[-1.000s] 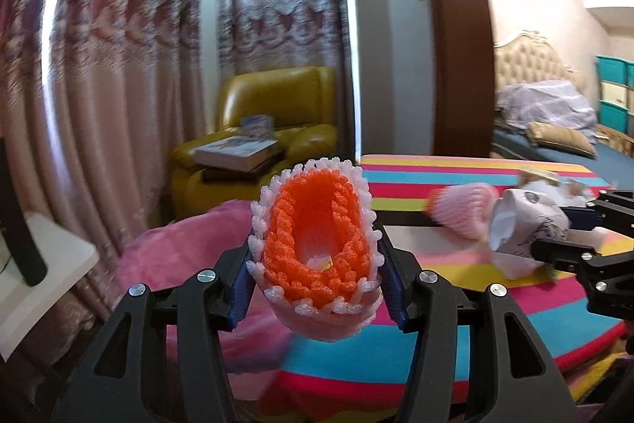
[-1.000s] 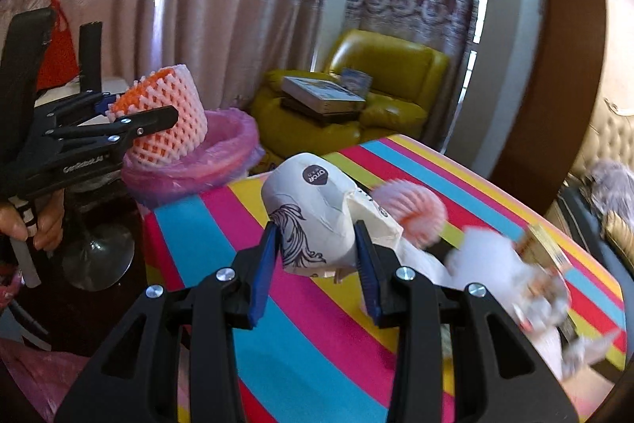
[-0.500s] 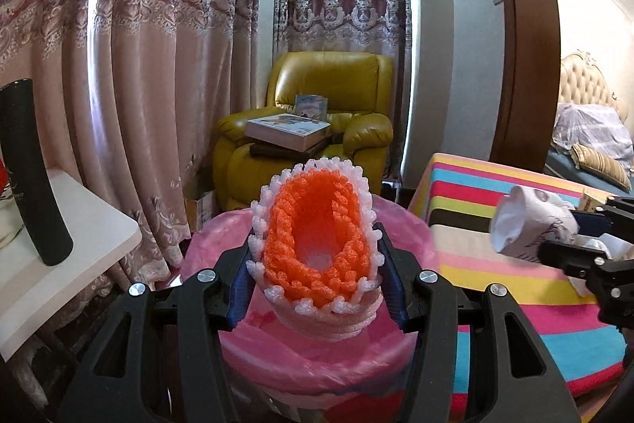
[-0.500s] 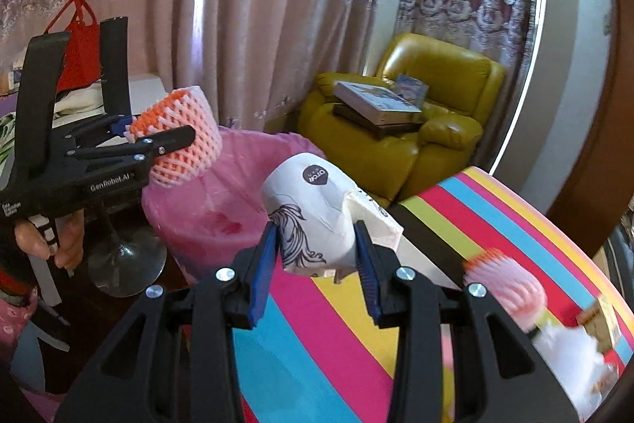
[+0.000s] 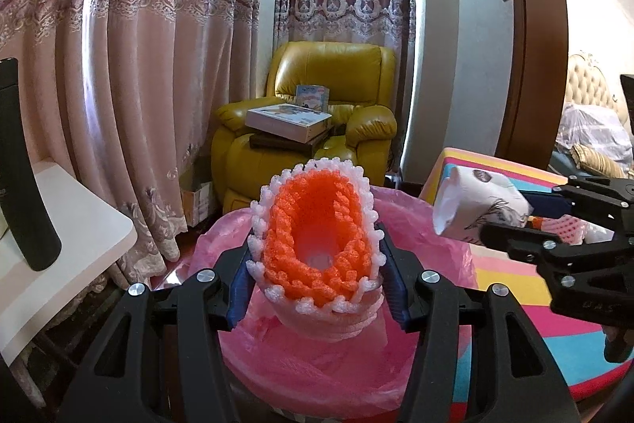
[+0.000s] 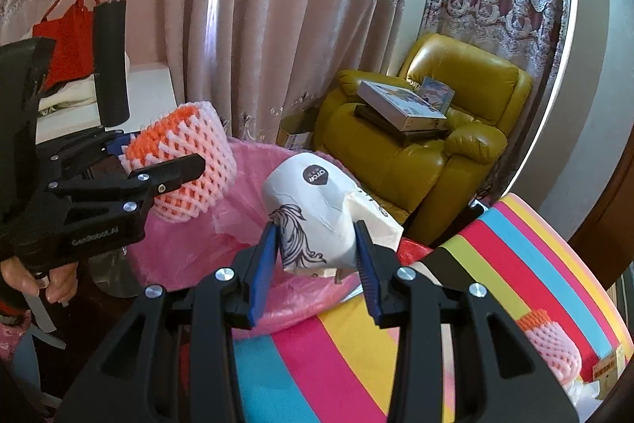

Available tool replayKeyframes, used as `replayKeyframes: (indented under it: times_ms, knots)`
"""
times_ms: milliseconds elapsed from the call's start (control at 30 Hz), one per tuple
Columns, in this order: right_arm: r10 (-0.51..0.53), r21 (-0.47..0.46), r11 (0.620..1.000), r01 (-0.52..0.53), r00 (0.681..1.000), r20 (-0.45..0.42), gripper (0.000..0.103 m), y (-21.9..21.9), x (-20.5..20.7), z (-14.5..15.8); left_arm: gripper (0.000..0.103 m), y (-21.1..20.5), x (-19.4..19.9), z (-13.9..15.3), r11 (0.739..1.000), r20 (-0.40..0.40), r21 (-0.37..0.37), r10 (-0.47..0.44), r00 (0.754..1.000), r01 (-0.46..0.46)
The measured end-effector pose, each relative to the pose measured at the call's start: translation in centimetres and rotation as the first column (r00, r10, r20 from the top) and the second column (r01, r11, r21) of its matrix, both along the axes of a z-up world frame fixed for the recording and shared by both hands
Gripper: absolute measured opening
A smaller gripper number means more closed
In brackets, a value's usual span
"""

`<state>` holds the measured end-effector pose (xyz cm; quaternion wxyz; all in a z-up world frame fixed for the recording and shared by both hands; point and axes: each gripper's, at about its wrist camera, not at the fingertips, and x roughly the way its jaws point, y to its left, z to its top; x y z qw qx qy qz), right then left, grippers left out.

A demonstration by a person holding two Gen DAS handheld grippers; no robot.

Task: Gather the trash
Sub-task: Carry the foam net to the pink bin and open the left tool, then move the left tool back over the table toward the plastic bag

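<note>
Both hands have swung away from the striped desk (image 6: pixel 515 264) toward the pink bin bag (image 5: pixel 317 375), which now fills the lower part of each view. The left hand-held gripper (image 5: pixel 317 284) is clenched on an orange-and-white foam net (image 5: pixel 317 244), poised over the bag's mouth. The right hand-held gripper (image 6: pixel 315 248) grasps a crumpled paper cup (image 6: pixel 313 201) at the bag's rim. Neither piece is dropped yet. Another foam net (image 6: pixel 549 337) and scraps remain on the desk, so collecting looks partly done. Behind stand a yellow armchair (image 5: pixel 329 106) with books and patterned curtains (image 5: pixel 138 46).
</note>
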<state>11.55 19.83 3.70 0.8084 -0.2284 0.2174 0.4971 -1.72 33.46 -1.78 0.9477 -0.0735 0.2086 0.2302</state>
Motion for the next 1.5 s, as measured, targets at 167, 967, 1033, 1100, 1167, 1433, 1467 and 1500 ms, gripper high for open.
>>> replayKeyframes:
  times_ms: [167,967,1033,1100,1167,1433,1467,1500]
  knots:
    - [0.018,-0.006,1.0,-0.018,1.0,-0.005,0.051,0.8,0.0,-0.8,0.056,0.5,0.0,-0.3,1.0,-0.003,-0.009,0.003,1.0,-0.003]
    - [-0.117,0.119,0.986,0.115,0.993,0.009,0.073,-12.2,0.1,0.4,0.089,-2.6,0.0,-0.5,1.0,0.035,0.005,0.019,0.999,-0.019]
    - [-0.142,0.124,0.982,0.14,0.99,0.011,0.073,-14.0,0.1,0.4,0.089,-3.6,0.5,-0.6,1.0,0.031,0.005,0.004,1.0,-0.004]
    - [-0.16,0.12,0.98,0.159,0.987,0.0,0.073,-15.5,0.2,0.2,0.089,-5.1,1.4,-0.7,1.0,0.022,0.011,-0.022,1.0,0.022]
    - [-0.195,0.113,0.975,0.193,0.981,0.01,0.073,-17.4,0.2,-0.1,0.089,-6.9,2.3,-0.8,0.998,0.013,0.017,-0.062,0.998,0.062]
    - [-0.386,0.112,0.916,0.386,0.922,-0.027,0.077,-26.6,1.6,-1.3,0.089,-15.3,6.1,-1.8,0.963,-0.039,-0.001,-0.269,0.962,0.269]
    - [-0.413,0.116,0.903,0.414,0.91,-0.035,0.077,-28.0,1.9,-1.4,0.089,-16.0,6.5,-2.0,0.958,-0.046,-0.001,-0.287,0.957,0.287]
    - [-0.436,0.121,0.891,0.437,0.899,-0.041,0.077,-29.4,2.0,-1.4,0.089,-17.1,7.0,-2.3,0.95,-0.056,-0.001,-0.31,0.949,0.311]
